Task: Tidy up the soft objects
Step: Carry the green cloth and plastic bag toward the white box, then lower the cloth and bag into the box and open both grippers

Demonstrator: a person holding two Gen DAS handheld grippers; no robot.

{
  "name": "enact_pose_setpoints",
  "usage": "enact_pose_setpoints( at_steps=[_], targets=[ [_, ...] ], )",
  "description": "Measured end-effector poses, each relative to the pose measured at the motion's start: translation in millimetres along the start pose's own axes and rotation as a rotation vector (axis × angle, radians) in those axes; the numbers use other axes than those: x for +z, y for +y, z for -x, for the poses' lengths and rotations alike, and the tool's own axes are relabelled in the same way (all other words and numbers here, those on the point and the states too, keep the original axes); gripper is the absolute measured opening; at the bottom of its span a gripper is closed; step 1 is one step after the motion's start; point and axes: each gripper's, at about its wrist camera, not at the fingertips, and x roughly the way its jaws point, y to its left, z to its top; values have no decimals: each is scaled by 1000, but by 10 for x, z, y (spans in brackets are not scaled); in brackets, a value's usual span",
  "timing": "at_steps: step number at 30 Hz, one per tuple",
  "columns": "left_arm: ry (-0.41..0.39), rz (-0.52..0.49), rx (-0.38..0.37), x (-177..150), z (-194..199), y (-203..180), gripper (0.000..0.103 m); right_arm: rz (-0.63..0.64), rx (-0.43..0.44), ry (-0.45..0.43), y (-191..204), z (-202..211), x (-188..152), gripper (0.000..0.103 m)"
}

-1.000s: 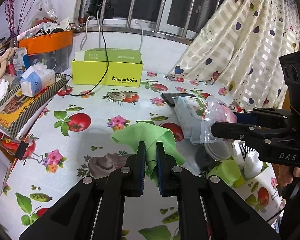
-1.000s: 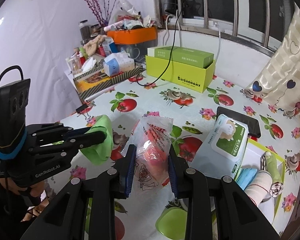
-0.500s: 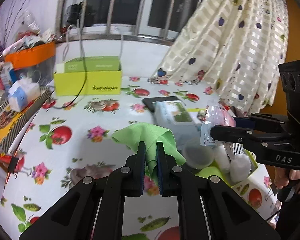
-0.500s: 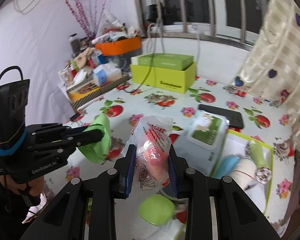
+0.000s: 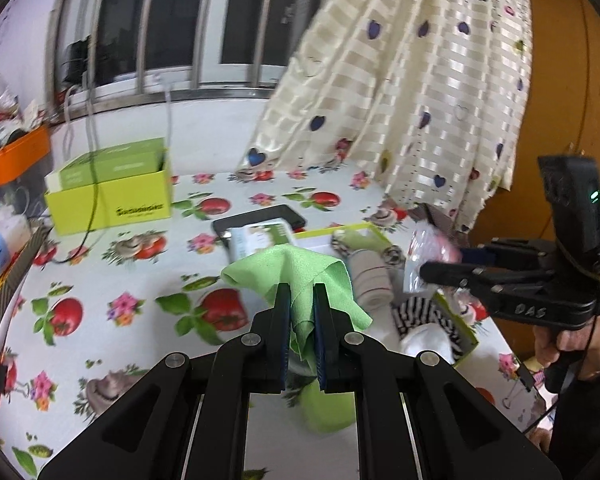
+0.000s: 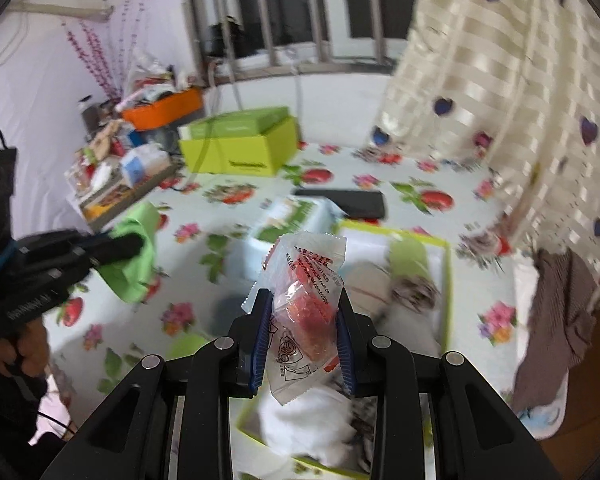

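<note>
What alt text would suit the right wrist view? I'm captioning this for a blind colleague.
The right gripper has its jaws shut on a clear plastic packet with red contents, held above a shallow lime-rimmed tray of rolled soft items on a fruit-print tablecloth. At left, the left gripper holds a green cloth.

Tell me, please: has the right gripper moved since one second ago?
Yes. In the right wrist view, the right gripper, shut on the packet, has swung right: the yellow box slid left, and the tray now lies ahead.
</note>
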Motion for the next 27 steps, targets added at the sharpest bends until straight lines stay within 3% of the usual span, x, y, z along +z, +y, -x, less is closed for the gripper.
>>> enact_pose_setpoints(
  at_steps=[10, 15, 21, 27],
  targets=[
    [43, -74, -66, 51, -258, -459, 10, -81, -96, 128, -440, -281, -513, 28],
    [83, -98, -93, 11, -424, -626, 10, -90, -95, 190, -508, -466, -697, 30],
    [141, -122, -129, -51, -655, -763, 10, -97, -97, 138, -528, -280, -706, 47],
    [201, -119, -169, -110, -935, -836, 11, -96, -103, 92, -526, -77, -699, 48]
  ],
)
